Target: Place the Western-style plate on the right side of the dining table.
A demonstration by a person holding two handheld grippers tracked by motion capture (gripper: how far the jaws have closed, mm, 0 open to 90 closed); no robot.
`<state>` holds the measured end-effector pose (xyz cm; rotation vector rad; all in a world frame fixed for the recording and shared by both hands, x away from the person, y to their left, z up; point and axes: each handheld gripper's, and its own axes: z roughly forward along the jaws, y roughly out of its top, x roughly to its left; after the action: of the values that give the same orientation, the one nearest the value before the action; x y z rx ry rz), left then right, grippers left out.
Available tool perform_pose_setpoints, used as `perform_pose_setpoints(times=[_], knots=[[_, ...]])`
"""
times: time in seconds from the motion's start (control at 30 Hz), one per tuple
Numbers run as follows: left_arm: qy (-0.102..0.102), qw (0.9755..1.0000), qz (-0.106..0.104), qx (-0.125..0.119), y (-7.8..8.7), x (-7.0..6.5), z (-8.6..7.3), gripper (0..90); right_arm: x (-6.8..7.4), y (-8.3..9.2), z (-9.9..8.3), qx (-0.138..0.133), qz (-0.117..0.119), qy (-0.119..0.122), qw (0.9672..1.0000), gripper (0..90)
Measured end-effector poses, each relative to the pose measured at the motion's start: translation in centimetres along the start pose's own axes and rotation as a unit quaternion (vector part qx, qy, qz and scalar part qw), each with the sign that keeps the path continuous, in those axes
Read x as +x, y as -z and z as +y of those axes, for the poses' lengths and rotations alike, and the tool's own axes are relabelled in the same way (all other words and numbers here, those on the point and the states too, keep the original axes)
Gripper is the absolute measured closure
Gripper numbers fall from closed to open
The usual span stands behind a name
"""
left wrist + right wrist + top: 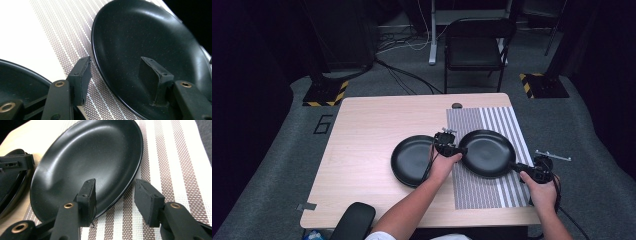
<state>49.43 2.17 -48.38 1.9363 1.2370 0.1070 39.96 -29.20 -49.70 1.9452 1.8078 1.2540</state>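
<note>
Two black plates, one [487, 153] on a placemat [507, 125] striped grey and white, brown-and-white up close, the other [411, 161] on the pale wood bench [372, 130]. Both hand-held grippers, left [460, 150] and right [516, 167], are black with brass-coloured rivets. Grey carpet [272, 165] lies below.

On the light wooden table [362, 150] in front of you lie two round black plates side by side. The left black plate [412, 161] rests on the bare wood, and the right black plate [488, 152] rests on the striped woven placemat [504, 120], which covers the right part of the table. Your left gripper [451, 147] is between both plates, its jaws straddling the right plate's left rim. Your right gripper [523, 168] is at this plate's near right rim. Behind the table stands a black folding chair [475, 47].
</note>
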Motion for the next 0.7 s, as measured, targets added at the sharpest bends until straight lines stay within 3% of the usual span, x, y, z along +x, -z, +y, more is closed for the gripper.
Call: perform_pose_setpoints(times=[0.2, 0.33, 0.5, 0.67, 0.7], knots=[[-0.005, 0.9998, -0.016, -0.004, 1.3, 0.8, -0.1, 41.8, 0.8, 1.0, 0.3, -0.019, 0.009, 0.01, 0.9997, 51.0], [0.0, 0.9996, -0.027, -0.011, 2.4, 1.7, -0.1, 41.6, 1.8, 1.3, 0.6, -0.027, 0.01, 0.04, 0.9988, 51.5], [-0.001, 0.9996, -0.021, -0.019, 3.5, 2.8, -0.3, 41.3, 2.7, 0.8, 0.8, -0.018, 0.007, 0.067, 0.9976, 52.0], [-0.001, 0.9994, -0.028, -0.02, 4.3, 3.0, -0.5, 41.2, 3.0, 0.5, 1.1, -0.018, 0.017, 0.061, 0.9979, 52.0], [-0.009, 0.9994, -0.026, -0.021, 4.7, 3.1, -0.5, 41.2, 3.1, 0.5, 1.1, -0.018, 0.019, 0.062, 0.9978, 52.0]])
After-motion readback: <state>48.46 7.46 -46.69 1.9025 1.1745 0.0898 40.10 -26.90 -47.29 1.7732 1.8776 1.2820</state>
